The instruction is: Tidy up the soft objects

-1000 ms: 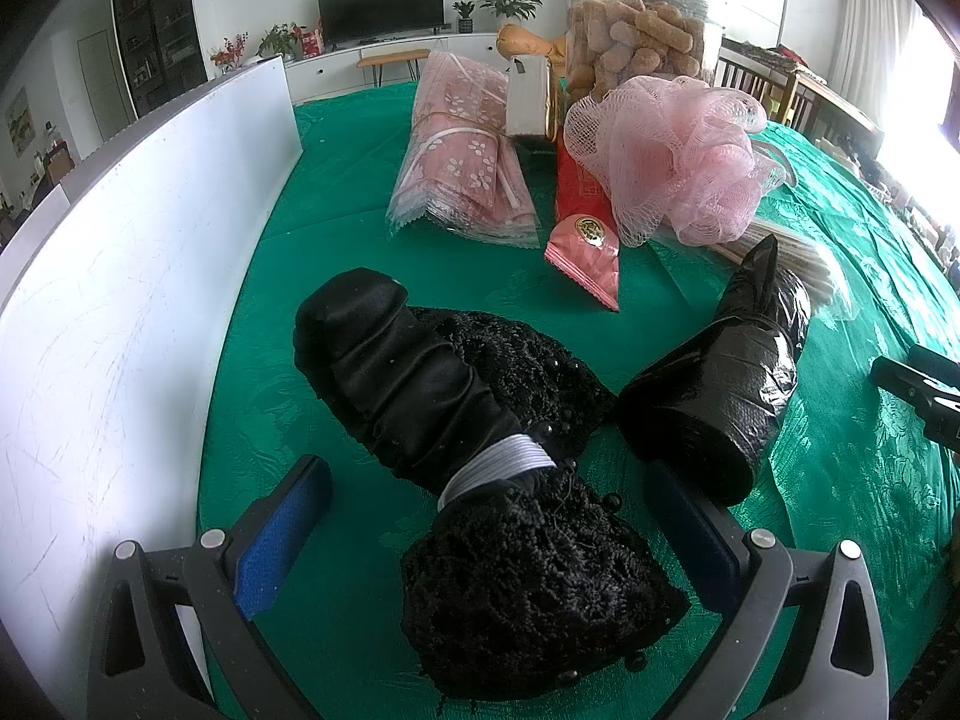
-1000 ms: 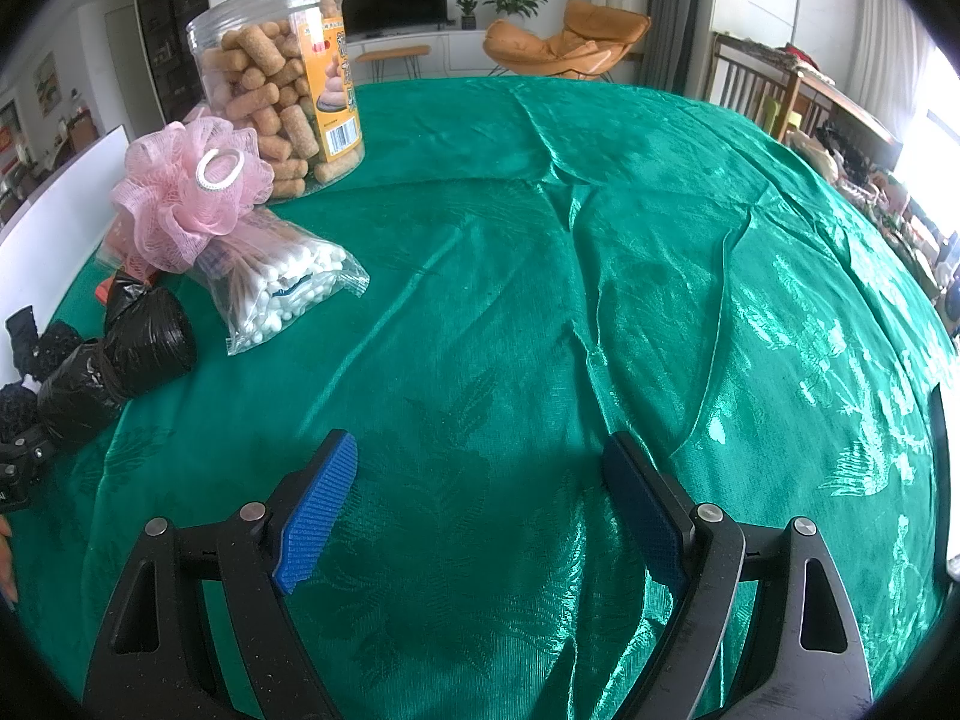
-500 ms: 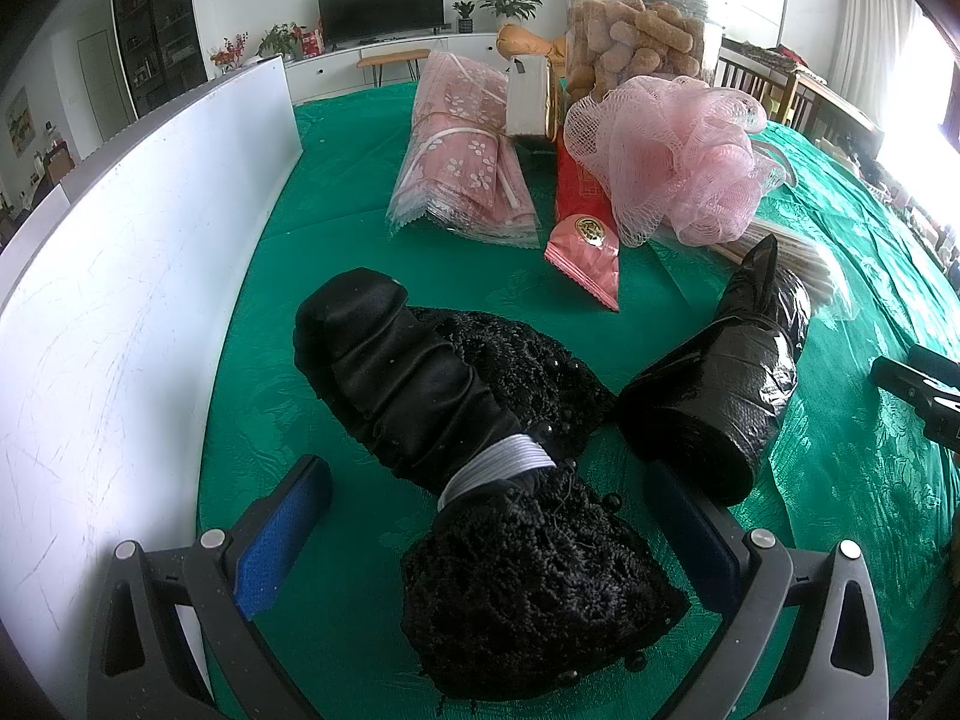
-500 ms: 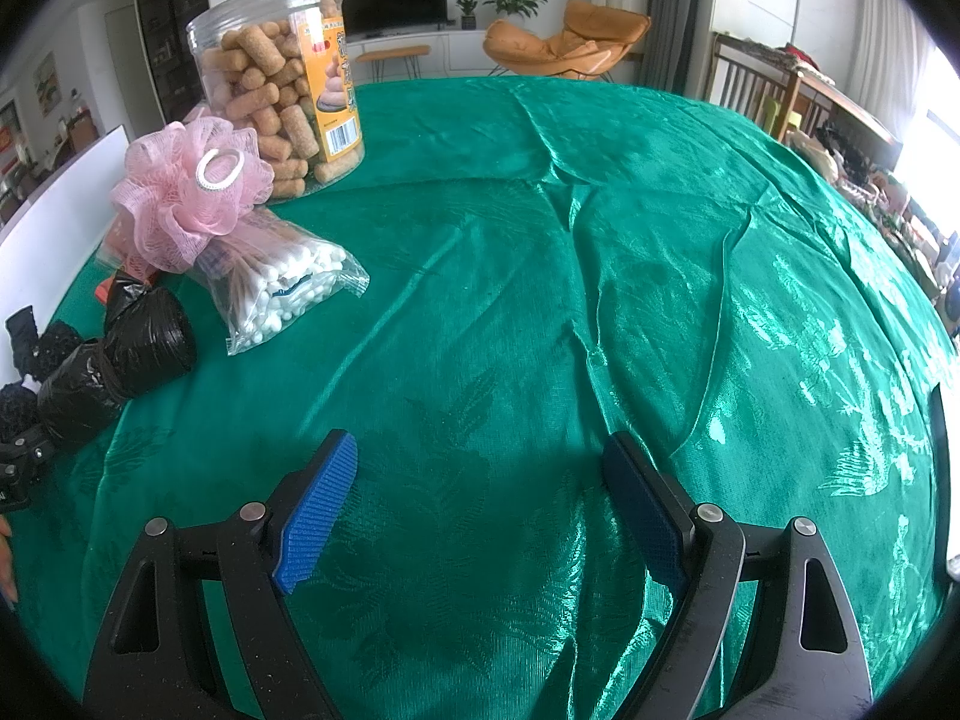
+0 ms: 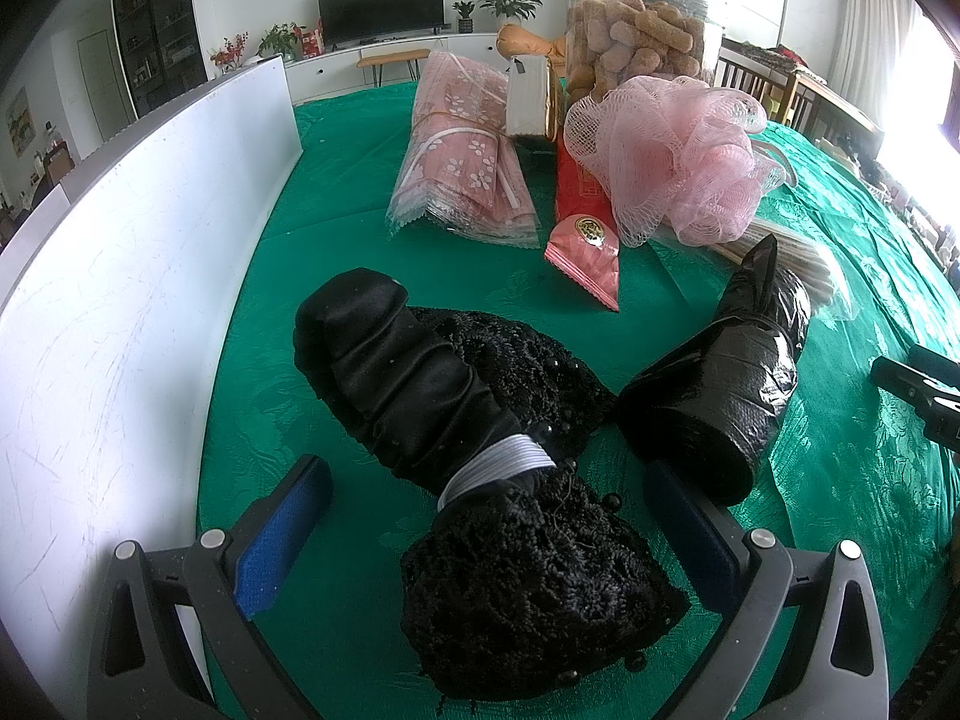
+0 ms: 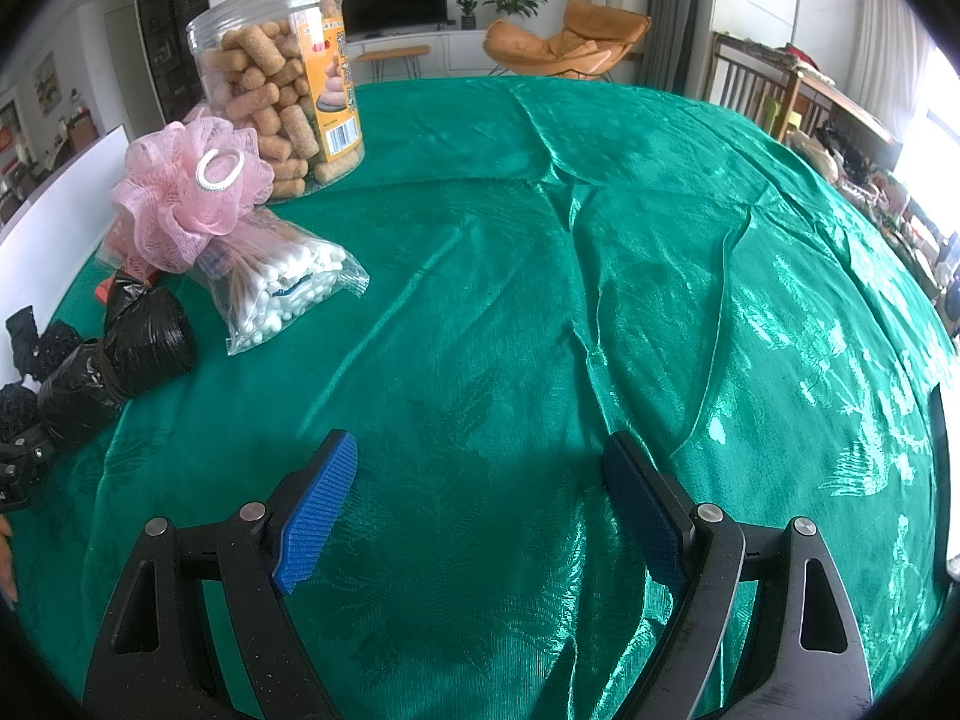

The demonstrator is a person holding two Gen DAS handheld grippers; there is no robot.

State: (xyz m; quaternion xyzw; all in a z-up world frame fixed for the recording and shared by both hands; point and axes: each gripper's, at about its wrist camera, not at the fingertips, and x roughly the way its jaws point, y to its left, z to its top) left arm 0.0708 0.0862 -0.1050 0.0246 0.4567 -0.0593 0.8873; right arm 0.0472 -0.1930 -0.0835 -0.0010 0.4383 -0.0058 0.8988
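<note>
My left gripper [image 5: 486,510] is open, its jaws on either side of a black lace and satin fabric bundle [image 5: 456,420] lying on the green cloth. A black plastic bag roll [image 5: 726,396] lies just right of it. Behind are a pink mesh bath pouf [image 5: 678,162], a pink floral packet [image 5: 468,156] and a red sachet [image 5: 585,240]. My right gripper [image 6: 480,492] is open and empty over bare green tablecloth [image 6: 600,252]. In the right wrist view the pouf [image 6: 192,192], the bag roll [image 6: 120,360] and a bag of cotton swabs [image 6: 282,282] sit at the left.
A white board [image 5: 120,276] stands along the left edge of the table. A clear jar of snack sticks [image 6: 276,84] stands behind the pouf. The other gripper's tip [image 5: 918,384] shows at the right edge of the left wrist view. Chairs stand beyond the table.
</note>
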